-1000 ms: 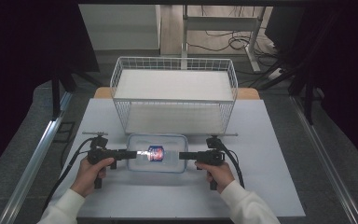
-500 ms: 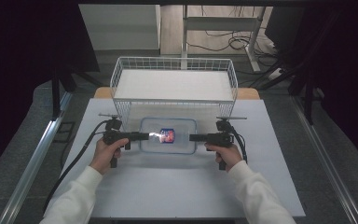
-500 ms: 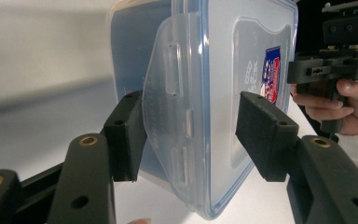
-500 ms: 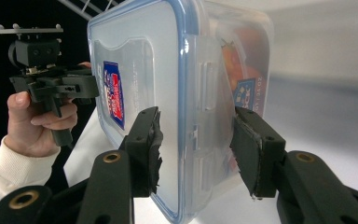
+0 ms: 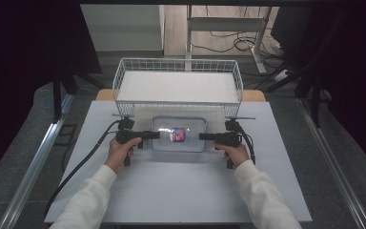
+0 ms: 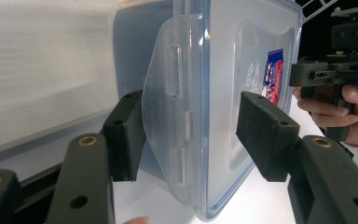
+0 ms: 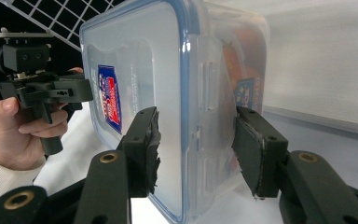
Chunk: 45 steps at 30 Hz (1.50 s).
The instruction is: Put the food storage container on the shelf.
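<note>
The clear lidded container (image 5: 178,134) now sits farther toward the bench's (image 5: 181,191) far edge, at the wire basket's (image 5: 177,86) front. The left gripper (image 5: 155,135) and right gripper (image 5: 204,136) straddle its end latches, jaws spread, nearer the basket than earlier.

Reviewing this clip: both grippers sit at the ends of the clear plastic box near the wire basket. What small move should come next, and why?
Probably close both grippers on the end latches. The clear lidded plastic box lies on the white table just before the white wire basket; the left gripper and right gripper each straddle a latch flap with jaws apart, not yet clamped, so lifting now would likely slip.
</note>
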Motion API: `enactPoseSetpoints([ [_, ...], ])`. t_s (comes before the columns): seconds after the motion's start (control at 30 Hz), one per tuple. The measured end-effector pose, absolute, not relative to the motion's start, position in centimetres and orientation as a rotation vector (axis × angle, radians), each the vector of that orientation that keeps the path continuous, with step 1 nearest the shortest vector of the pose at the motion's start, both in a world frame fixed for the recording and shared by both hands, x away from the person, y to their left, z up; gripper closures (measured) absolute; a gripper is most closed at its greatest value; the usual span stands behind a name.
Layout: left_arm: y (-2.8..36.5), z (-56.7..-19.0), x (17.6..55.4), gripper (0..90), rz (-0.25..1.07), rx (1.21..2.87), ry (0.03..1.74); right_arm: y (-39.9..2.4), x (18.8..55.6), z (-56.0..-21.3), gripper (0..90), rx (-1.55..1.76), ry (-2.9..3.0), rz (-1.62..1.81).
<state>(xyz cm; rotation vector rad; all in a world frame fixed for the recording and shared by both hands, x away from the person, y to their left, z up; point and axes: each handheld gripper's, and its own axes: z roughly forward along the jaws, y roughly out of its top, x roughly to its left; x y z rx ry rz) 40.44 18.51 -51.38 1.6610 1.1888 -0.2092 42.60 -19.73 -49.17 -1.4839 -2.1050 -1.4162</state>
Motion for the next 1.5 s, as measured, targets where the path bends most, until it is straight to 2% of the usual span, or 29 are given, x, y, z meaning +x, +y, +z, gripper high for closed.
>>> enactPoseSetpoints([
  [0.6, 18.2, -52.4, 41.3, 37.6, -0.232, 1.556, 1.241, -19.8, 43.1, -50.3, 48.9, -1.673, -1.895, -1.483],
  [0.73, 18.1, -52.3, 41.2, 30.9, -0.237, 1.537, 1.233, -19.5, 42.7, -49.9, 38.1, -1.711, -1.943, -1.487],
  [0.9, 18.1, -51.6, 39.9, 26.7, -0.151, 1.596, 1.221, -19.6, 41.2, -48.9, 31.7, -1.750, -2.004, -1.531],
  [1.0, 18.5, -51.3, 38.8, 25.6, -0.133, 1.605, 1.192, -20.0, 39.0, -47.9, 26.9, -1.808, -2.091, -1.525],
  [1.2, 19.3, -50.7, 36.0, 25.3, -0.096, 1.683, 1.166, -20.4, 36.2, -47.3, 29.0, -1.745, -2.336, -1.475],
  [1.37, 19.6, -50.6, 33.5, 25.4, -0.079, 1.702, 1.153, -19.6, 33.8, -47.4, 37.0, -1.596, -2.570, -1.412],
  [1.4, 19.7, -50.5, 33.0, 25.5, -0.072, 1.712, 1.141, -18.9, 33.0, -47.4, 42.8, -1.505, -2.640, -1.380],
  [1.5, 20.0, -50.2, 31.6, 25.5, -0.035, 1.739, 1.123, -18.0, 32.4, -47.5, 47.3, -1.426, -2.693, -1.356],
])
